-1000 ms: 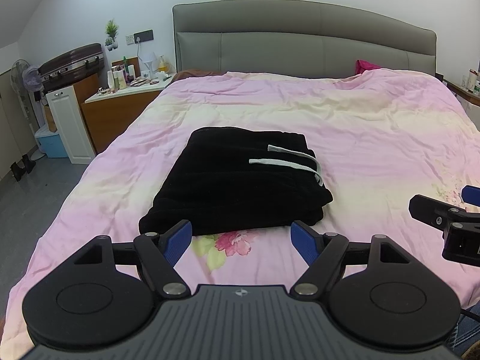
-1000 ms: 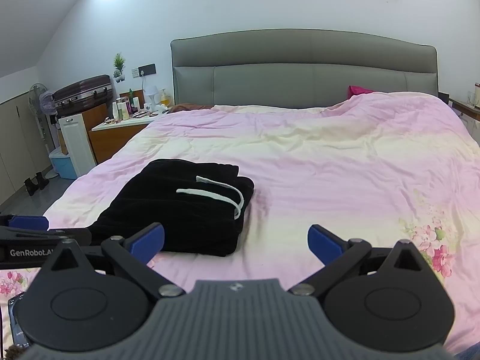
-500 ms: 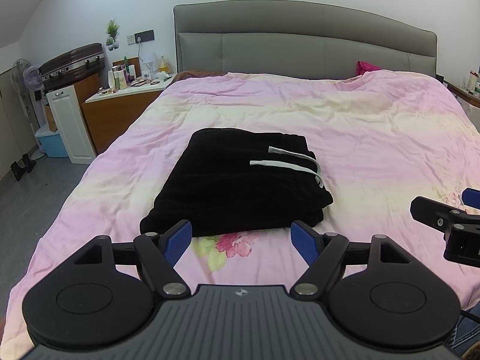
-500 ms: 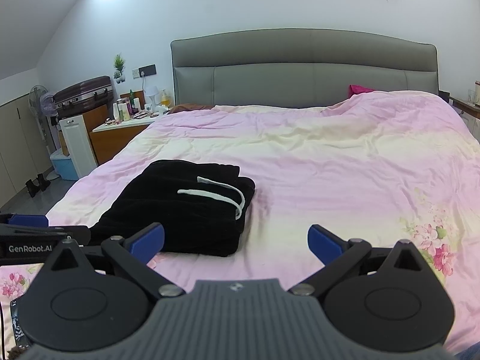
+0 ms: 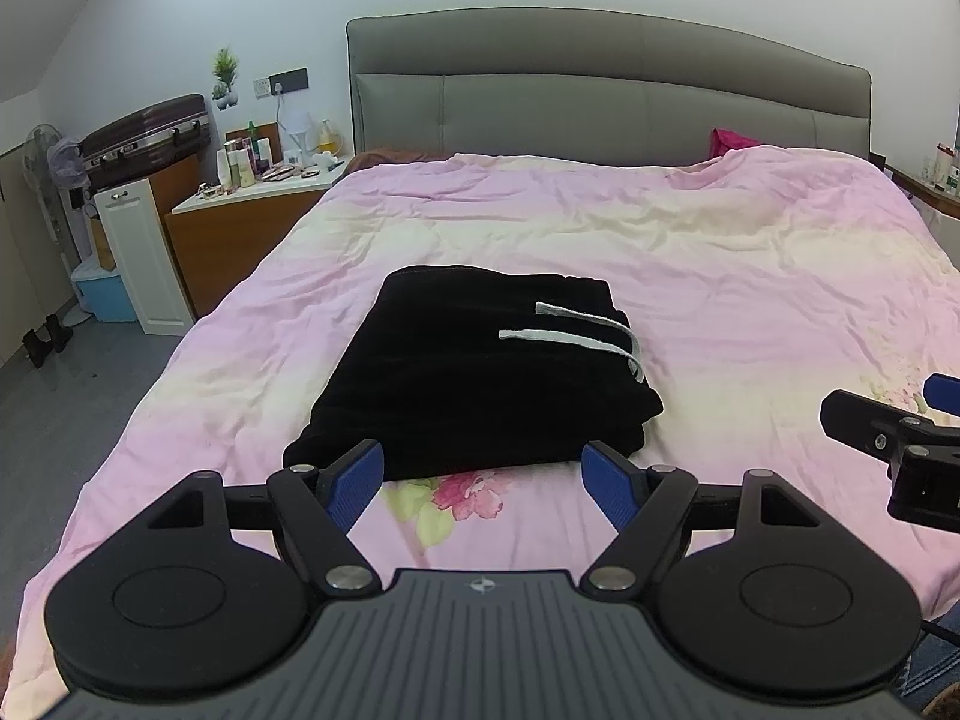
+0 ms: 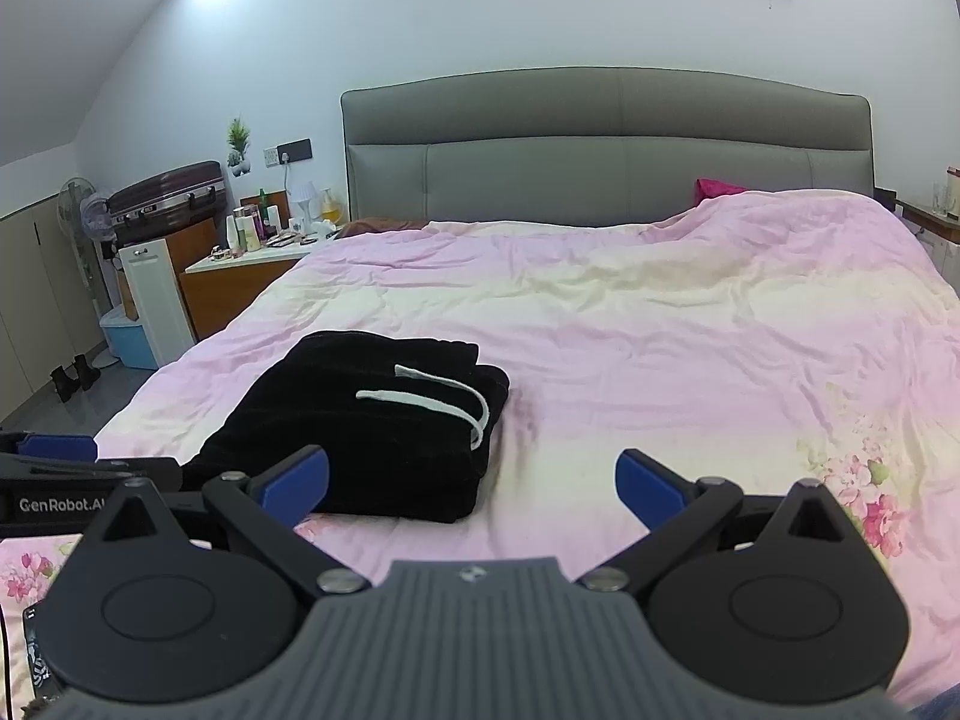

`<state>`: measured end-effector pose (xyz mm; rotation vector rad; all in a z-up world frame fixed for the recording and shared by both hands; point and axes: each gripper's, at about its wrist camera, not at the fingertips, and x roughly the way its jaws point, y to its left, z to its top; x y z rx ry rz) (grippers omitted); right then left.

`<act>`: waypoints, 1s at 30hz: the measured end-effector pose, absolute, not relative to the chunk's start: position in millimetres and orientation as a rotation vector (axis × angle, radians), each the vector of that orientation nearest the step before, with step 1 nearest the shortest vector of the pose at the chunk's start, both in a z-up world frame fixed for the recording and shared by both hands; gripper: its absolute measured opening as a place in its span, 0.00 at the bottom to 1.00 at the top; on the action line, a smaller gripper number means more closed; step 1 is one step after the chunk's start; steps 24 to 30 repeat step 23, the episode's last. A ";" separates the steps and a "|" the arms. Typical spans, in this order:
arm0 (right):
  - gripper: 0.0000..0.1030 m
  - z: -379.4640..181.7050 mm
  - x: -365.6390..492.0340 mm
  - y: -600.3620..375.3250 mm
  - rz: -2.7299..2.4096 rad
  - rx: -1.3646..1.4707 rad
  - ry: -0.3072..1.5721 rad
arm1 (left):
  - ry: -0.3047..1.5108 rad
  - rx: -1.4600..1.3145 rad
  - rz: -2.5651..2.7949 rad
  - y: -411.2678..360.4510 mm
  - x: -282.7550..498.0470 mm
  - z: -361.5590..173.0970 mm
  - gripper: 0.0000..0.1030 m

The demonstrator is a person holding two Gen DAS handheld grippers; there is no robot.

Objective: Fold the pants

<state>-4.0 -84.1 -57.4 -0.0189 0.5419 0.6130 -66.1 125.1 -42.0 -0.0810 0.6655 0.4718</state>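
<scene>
Black pants (image 5: 474, 372) (image 6: 366, 420) lie folded into a compact rectangle on the pink bedspread (image 5: 750, 288), with two white drawstrings (image 5: 576, 330) (image 6: 438, 399) across the top. My left gripper (image 5: 483, 486) hovers open just short of the pants' near edge, holding nothing. In the right wrist view my right gripper (image 6: 471, 483) is open too, near the front right corner of the pants and apart from them. The right gripper's side shows at the right edge of the left wrist view (image 5: 894, 438).
The bed has a grey padded headboard (image 5: 600, 84). A nightstand (image 5: 240, 234) crowded with bottles stands at the bed's left, with a white cabinet (image 5: 144, 258), a suitcase (image 5: 144, 138) and a fan beyond. A dark pink item (image 5: 729, 138) lies near the headboard.
Both grippers have drifted very slightly; the view has shifted a little. The pants have not moved and both grippers stay open.
</scene>
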 end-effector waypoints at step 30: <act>0.95 -51.0 -8.7 -98.2 0.608 0.010 0.522 | 0.635 -0.034 0.451 113.1 -70.5 -30.4 0.84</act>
